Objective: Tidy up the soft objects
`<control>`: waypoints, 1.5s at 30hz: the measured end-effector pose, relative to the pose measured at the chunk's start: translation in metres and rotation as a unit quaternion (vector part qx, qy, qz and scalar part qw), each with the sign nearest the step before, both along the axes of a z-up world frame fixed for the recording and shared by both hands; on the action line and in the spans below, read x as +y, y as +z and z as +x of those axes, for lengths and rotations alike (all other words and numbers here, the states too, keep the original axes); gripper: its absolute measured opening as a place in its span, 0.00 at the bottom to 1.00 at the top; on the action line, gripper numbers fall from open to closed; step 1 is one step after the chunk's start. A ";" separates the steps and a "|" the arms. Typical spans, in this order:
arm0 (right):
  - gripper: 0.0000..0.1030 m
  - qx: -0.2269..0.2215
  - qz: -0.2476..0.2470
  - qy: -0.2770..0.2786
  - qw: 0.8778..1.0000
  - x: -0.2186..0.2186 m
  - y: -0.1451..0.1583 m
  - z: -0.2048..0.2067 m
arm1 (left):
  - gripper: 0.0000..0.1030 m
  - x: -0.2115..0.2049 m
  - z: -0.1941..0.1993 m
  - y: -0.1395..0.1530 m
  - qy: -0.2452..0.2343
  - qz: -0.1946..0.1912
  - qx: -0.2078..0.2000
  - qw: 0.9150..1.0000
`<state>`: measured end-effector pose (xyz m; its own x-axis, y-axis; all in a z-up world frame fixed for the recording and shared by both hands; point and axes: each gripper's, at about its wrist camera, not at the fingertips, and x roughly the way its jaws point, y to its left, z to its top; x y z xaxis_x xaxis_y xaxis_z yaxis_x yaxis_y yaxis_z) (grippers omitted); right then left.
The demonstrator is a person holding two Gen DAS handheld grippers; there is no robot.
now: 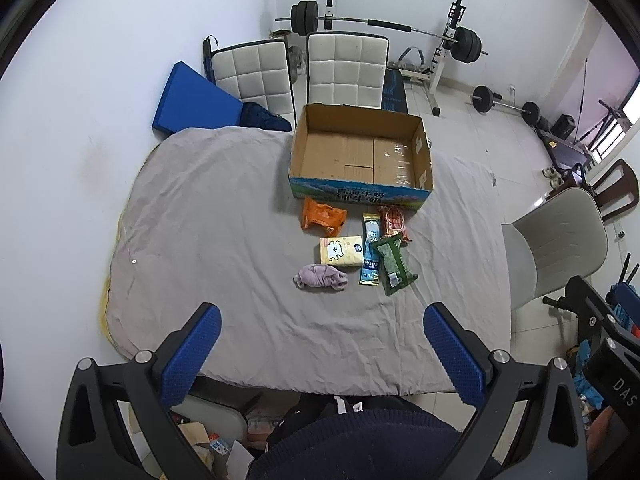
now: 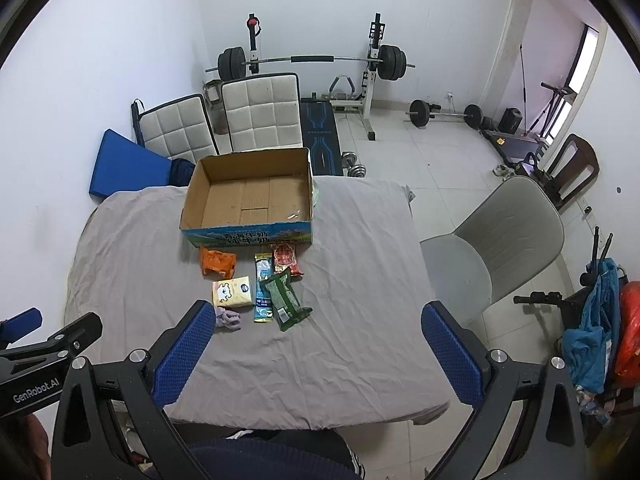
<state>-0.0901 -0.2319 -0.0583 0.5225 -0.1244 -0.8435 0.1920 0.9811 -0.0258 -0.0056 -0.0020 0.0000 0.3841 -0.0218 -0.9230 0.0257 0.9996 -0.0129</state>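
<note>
Soft objects: six counted, all on the grey cloth (image 1: 224, 216) in front of the cardboard box (image 1: 360, 152), none inside it.
Packets: four. One orange packet (image 1: 323, 218) just before the box's front wall; one red packet (image 1: 394, 220) beside it to the right; one long blue packet (image 1: 370, 254) and one green packet (image 1: 394, 266) nearer the camera, the green one overlapping the blue one's right edge.
Tissue pack: one, yellow and white (image 1: 341, 251), left of the blue packet.
Purple cloth item: one, bunched (image 1: 320, 277), nearest the camera of all, farthest from the box.
Hidden or unclear: in the right wrist view the purple item (image 2: 229, 319) is partly covered by the right gripper's left finger; print on the box and packets is not legible; the red packet's lower end lies under the green packet's top.
Cardboard box: one, open-topped, interior bare, at the far edge of the cloth.
Left gripper (image 1: 320, 354): jaws spread wide, holding nothing, well short of the box.
Right gripper (image 2: 316, 354): jaws spread wide, holding nothing, likewise short of the box.
Chairs: two white padded chair backs behind the box; one grey chair (image 2: 496, 248) to its right.
</note>
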 end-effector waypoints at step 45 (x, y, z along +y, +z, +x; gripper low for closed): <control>1.00 -0.020 0.006 0.003 1.000 0.009 0.013 -0.007 | 1.00 0.015 -0.012 0.020 0.028 0.018 -0.051 0.998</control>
